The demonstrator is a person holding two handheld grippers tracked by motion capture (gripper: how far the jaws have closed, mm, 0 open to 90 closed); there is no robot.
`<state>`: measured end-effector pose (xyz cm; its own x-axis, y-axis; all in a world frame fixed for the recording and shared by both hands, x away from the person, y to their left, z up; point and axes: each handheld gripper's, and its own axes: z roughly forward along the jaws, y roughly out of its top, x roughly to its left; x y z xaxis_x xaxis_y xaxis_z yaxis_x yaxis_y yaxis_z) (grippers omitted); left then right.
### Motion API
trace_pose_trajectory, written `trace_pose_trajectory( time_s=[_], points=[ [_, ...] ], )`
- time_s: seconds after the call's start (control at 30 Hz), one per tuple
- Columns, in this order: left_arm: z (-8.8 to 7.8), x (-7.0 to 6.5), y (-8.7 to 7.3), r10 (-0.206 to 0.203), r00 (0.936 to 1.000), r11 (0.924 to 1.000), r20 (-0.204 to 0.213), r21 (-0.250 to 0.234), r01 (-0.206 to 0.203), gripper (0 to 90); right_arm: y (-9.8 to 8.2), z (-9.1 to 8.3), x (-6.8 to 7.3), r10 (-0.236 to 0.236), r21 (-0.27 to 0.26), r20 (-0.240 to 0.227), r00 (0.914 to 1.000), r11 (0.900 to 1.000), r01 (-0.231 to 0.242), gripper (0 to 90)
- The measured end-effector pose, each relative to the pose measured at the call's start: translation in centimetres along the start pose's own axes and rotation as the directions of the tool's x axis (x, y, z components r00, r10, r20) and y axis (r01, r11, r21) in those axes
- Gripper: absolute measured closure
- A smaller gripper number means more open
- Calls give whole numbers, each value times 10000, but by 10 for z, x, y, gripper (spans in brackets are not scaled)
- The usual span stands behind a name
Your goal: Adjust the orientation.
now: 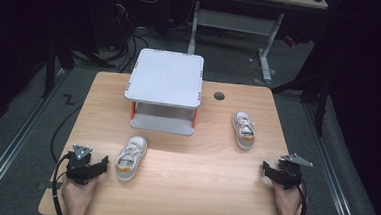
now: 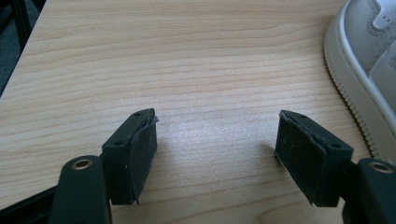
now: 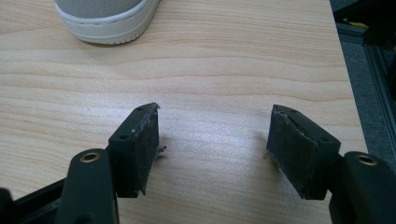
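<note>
The left gripper (image 1: 104,163) rests at the near left of the table (image 1: 198,188), jaws spread wide with nothing between them, just beside the left shoe (image 1: 131,157). The right gripper (image 1: 266,167) sits at the near right edge, jaws wide and empty. The right shoe (image 1: 243,129) lies farther back, right of the grey stand (image 1: 166,78).

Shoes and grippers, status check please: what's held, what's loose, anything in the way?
Left gripper open, empty, beside left shoe. Right gripper open, empty, short of right shoe. Both shoes loose on table, in front of grey rack. Nothing in the way.
</note>
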<state>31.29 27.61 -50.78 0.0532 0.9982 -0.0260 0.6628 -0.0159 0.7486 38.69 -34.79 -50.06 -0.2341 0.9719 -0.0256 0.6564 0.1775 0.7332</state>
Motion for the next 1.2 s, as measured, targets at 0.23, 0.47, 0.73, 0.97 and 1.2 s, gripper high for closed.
trace_pose_trajectory(
  time_s=[0.23, 0.47, 0.73, 0.97, 1.2],
  points=[
    [0, -2, 0, 152, 9998, 9999, -133, 52, -151, 296, 0, 0, 0, 43, 18, -1, 10000, 10000, -43, 338],
    [0, -2, 0, 123, 9999, 9999, -120, -27, -123, 345, 0, 0, 1, 40, 18, -6, 10000, 10000, -40, 334],
    [-1, -1, -1, 187, 9998, 9998, -89, -99, -188, 421, 0, 0, 1, 38, 18, -13, 10000, 10000, -38, 332],
    [-3, -2, -1, 103, 9995, 9999, -291, -126, -106, 493, 0, 0, 1, 50, 27, -19, 10000, 10000, -50, 329],
    [-8, -6, 1, 188, 9998, 9998, -71, -36, -188, 525, 0, 0, 1, 54, 31, -27, 10000, 10000, -54, 326]
  ],
)
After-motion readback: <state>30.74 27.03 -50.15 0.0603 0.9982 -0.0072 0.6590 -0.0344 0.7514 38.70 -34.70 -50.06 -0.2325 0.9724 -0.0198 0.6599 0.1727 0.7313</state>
